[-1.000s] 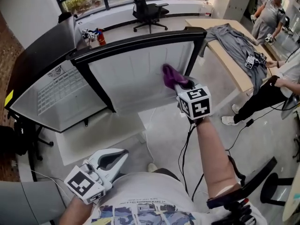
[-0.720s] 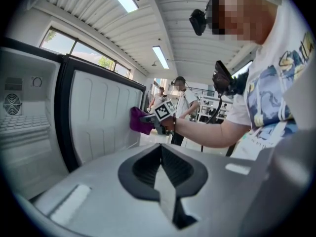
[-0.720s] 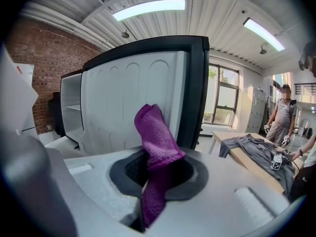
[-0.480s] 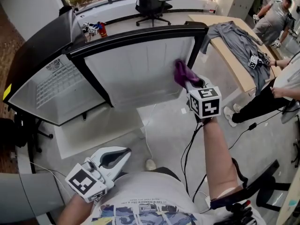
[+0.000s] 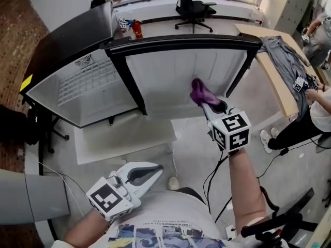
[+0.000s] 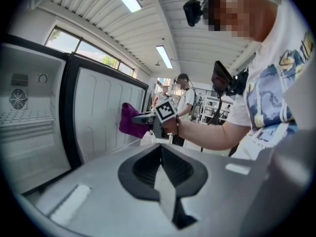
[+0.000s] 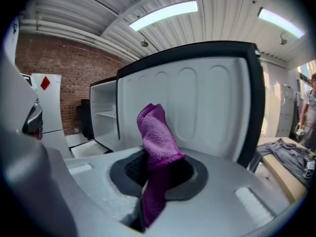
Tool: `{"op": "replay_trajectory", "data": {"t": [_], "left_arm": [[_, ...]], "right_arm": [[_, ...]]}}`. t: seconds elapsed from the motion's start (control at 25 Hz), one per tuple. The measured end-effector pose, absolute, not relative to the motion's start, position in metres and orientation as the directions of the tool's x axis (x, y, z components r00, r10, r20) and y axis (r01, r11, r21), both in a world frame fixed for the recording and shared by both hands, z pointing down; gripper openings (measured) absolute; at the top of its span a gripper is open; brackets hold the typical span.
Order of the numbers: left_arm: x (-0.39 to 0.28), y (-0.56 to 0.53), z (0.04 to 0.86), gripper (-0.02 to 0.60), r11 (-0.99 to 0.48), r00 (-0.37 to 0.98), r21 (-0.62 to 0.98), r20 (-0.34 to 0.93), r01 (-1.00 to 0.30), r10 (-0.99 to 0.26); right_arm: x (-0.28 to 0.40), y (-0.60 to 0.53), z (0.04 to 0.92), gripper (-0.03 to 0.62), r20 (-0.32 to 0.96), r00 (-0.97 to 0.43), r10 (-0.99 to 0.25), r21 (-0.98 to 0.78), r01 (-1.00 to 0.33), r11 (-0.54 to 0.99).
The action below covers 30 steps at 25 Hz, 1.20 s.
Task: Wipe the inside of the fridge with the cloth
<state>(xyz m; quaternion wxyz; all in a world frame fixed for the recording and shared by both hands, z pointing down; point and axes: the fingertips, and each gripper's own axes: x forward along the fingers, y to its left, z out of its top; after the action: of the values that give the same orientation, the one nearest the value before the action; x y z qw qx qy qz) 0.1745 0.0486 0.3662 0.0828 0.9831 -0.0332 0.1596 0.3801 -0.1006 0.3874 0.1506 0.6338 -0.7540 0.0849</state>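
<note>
One purple cloth (image 5: 200, 93) is gripped in the clenched jaws of the right gripper (image 5: 211, 106) and is held up at the white inner liner of the open door (image 5: 170, 71). Whether contact is made cannot be told. The one fridge (image 5: 72, 40) is seen open, with its shelved compartment (image 5: 88, 89) well apart from the cloth, so most of the wiping is judged to be left. Two grippers are counted. The left gripper (image 5: 150, 170) is held low by the body, jaws pressed together on nothing.
</note>
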Motion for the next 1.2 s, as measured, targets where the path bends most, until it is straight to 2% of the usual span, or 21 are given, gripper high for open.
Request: {"op": "replay_trajectory", "data": {"t": [0.28,0.52,0.88,1.2], "left_arm": [[0.142,0.032,0.362,0.006,-0.974,0.935,0.155,0.339,-0.168,-0.107],[0.108,0.015,0.367,0.006,-0.960,0.913,0.140,0.367,-0.244,-0.179],[0.097,0.003,0.368,0.006,-0.954,0.903,0.128,0.378,-0.269,-0.204],[0.126,0.007,0.356,0.006,-0.960,0.928,0.179,0.345,-0.215,-0.144]], "right_arm": [[0.282,-0.142,0.414,0.054,0.370,-0.335,-0.867,0.053,-0.924,0.379],[0.245,-0.170,0.435,0.054,0.403,-0.375,-0.835,0.062,-0.899,0.434],[0.259,-0.187,0.449,0.054,0.417,-0.327,-0.848,0.071,-0.918,0.389],[0.304,-0.180,0.454,0.054,0.427,-0.237,-0.873,0.076,-0.952,0.296]]}}
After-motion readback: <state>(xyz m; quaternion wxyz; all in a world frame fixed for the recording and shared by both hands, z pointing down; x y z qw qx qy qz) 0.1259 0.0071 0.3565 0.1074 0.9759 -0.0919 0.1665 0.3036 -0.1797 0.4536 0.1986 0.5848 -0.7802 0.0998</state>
